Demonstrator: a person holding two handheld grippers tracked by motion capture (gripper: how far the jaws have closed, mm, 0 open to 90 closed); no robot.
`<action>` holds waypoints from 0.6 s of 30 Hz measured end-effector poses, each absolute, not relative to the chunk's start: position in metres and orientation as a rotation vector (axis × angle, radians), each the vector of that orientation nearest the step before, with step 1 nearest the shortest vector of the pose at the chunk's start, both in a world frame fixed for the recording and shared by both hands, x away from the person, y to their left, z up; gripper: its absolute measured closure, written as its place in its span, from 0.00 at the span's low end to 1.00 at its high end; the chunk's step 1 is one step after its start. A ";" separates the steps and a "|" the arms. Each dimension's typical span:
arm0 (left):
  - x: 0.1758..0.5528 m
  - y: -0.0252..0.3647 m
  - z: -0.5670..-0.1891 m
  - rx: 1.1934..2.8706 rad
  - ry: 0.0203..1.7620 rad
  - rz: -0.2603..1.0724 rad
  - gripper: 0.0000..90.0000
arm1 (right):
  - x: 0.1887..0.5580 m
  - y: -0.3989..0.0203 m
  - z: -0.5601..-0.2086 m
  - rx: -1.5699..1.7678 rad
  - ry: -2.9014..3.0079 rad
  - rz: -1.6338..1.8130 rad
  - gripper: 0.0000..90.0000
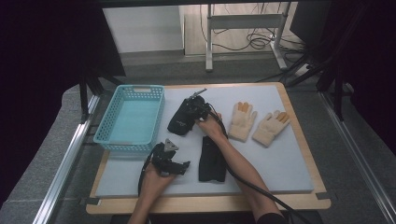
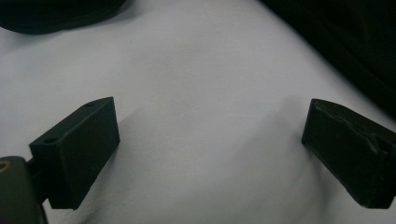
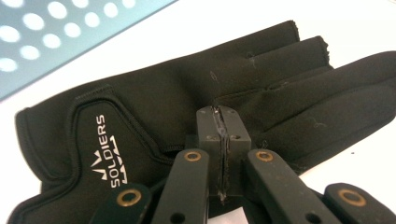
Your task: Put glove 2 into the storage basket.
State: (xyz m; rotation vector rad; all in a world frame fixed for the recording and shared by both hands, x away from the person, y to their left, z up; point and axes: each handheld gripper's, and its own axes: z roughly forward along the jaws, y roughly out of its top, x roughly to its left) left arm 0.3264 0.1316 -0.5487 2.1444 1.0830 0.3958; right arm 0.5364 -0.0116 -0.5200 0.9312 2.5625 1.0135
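Note:
A black glove (image 1: 179,122) printed with "SOLDIERS" (image 3: 140,107) lies on the white mat just right of the blue basket. My right gripper (image 1: 189,113) is shut on it, its jaws (image 3: 219,116) pressed together and pinching a fold of fabric near the base of the glove's fingers. A second black glove (image 1: 212,159) lies flat under the person's right forearm. My left gripper (image 1: 185,165) rests near the front of the mat to the left of that glove, open, with bare mat between its jaws (image 2: 210,154). Dark fabric, apparently that glove (image 2: 355,51), edges the upper right of the left gripper view.
A light blue perforated basket (image 1: 140,87) stands at the mat's left, with nothing in it. Two cream knitted gloves with orange fingertips (image 1: 243,121) (image 1: 271,128) lie at the right. The mat (image 1: 289,168) sits on a wooden board.

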 end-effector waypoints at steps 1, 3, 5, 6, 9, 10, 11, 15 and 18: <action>0.326 0.132 -0.549 2.144 1.083 0.396 0.05 | 0.536 -0.014 -0.518 0.935 2.563 1.025 0.98; 0.326 0.132 -0.549 2.144 1.083 0.396 0.05 | 0.536 -0.018 -0.514 0.932 2.561 1.047 0.98; 0.326 0.132 -0.549 2.144 1.083 0.396 0.05 | 0.534 -0.020 -0.509 0.927 2.561 1.052 0.98; 0.326 0.132 -0.549 2.144 1.082 0.397 0.05 | 0.532 -0.022 -0.507 0.916 2.564 1.064 0.98; 0.326 0.132 -0.549 2.143 1.082 0.397 0.05 | 0.526 -0.025 -0.499 0.898 2.571 1.083 0.98; 0.326 0.132 -0.549 2.143 1.082 0.397 0.05 | 0.524 -0.026 -0.498 0.883 2.573 1.079 0.98; 0.326 0.132 -0.549 2.144 1.081 0.398 0.05 | 0.522 -0.026 -0.496 0.863 2.573 1.082 0.98; 0.326 0.132 -0.549 2.143 1.082 0.398 0.05 | 0.513 -0.030 -0.484 0.837 2.578 1.110 0.98; 0.326 0.132 -0.549 2.145 1.080 0.399 0.05 | 0.508 -0.033 -0.476 0.821 2.581 1.126 0.98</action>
